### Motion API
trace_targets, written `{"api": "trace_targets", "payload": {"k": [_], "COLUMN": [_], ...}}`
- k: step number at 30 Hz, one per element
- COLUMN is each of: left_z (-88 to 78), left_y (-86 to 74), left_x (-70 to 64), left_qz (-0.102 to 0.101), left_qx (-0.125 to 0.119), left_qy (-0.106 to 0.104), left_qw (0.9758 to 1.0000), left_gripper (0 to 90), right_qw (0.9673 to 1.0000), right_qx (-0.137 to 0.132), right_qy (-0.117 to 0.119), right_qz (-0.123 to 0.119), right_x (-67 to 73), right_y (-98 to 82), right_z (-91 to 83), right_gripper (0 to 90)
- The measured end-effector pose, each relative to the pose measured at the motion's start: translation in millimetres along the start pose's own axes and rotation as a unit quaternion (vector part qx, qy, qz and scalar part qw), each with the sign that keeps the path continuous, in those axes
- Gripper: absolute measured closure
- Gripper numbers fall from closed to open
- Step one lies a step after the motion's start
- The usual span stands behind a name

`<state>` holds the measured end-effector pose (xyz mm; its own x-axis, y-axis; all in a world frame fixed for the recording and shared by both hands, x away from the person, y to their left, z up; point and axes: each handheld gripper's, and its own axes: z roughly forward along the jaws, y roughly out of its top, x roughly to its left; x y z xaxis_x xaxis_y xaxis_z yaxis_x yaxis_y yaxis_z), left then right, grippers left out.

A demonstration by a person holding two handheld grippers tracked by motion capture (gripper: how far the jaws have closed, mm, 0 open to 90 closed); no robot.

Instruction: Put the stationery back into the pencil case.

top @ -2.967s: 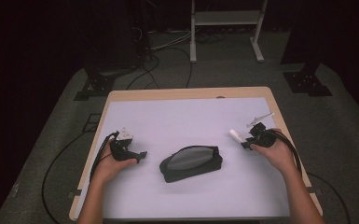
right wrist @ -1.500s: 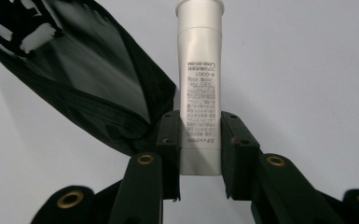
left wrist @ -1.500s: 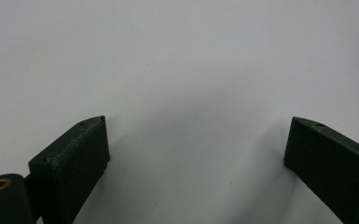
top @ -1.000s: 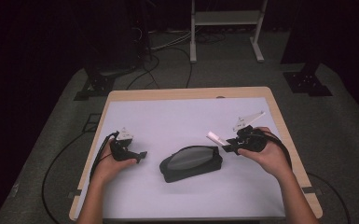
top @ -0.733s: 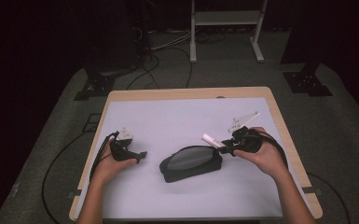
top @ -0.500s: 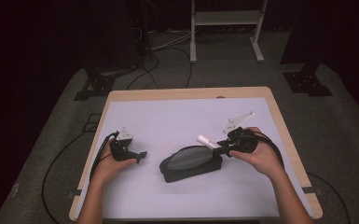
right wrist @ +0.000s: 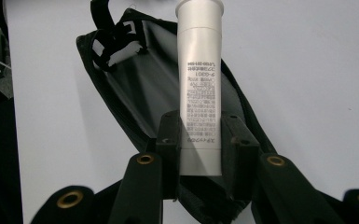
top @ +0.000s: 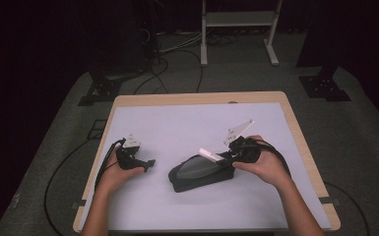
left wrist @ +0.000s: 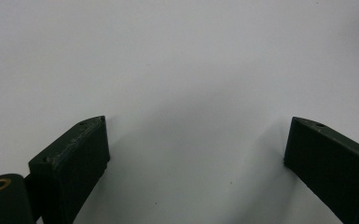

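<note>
table (top: 128, 105): wooden-edged top with a big white sheet (top: 177, 128) covering almost all of it, sitting on grey carpet in a pretty dark room. Metal stand legs and cables sit on the floor behind it.

pouch (top: 197, 173): black zip pouch lying flat on the sheet, a bit right of centre and toward the near edge. In the right gripper view (right wrist: 135, 88) it's unzipped and gaping, so you can see the dark lining inside, with a strap bunched at the far end.

right gripper (top: 229, 156): held in the person's right hand, sitting right at the pouch's right end and pointing left across it. Jaws are clamped tight on a white tube, pads pressing both sides of its lower part (right wrist: 200, 149).

left gripper (top: 150, 163): in the left hand, resting on the sheet well to the left of the pouch, not touching it. In its own view (left wrist: 196, 154) the jaws are spread wide with nothing between them, just bare white sheet.

tube (right wrist: 199, 84): white plastic, small printed text down the side, cap end pointing away from the gripper. It's poking out over the open mouth of the pouch (top: 209, 154); can't tell if it's touching the fabric or just above it.
</note>
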<state>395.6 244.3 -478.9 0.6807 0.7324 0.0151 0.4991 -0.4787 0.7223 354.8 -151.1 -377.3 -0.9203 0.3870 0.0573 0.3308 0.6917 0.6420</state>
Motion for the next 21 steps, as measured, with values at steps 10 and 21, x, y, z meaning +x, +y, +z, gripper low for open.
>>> {"api": "trace_targets", "payload": {"k": [10,21], "left_z": [0.0,0.0], "left_y": [0.0,0.0], "left_x": [0.0,0.0], "left_qz": [0.000,0.000], "left_qx": [0.000,0.000], "left_qy": [0.000,0.000], "left_qw": [1.0000,1.0000], "left_gripper": [5.7,5.7], "right_qw": [0.9998,0.9993], "right_qx": [0.011,0.030], "right_qy": [0.011,0.018], "right_qz": [-0.011,-0.011], "right_x": [5.3,7.6], "right_y": [7.9,12.1], "right_z": [10.7,21.8], "right_gripper": [70.3,70.3]}}
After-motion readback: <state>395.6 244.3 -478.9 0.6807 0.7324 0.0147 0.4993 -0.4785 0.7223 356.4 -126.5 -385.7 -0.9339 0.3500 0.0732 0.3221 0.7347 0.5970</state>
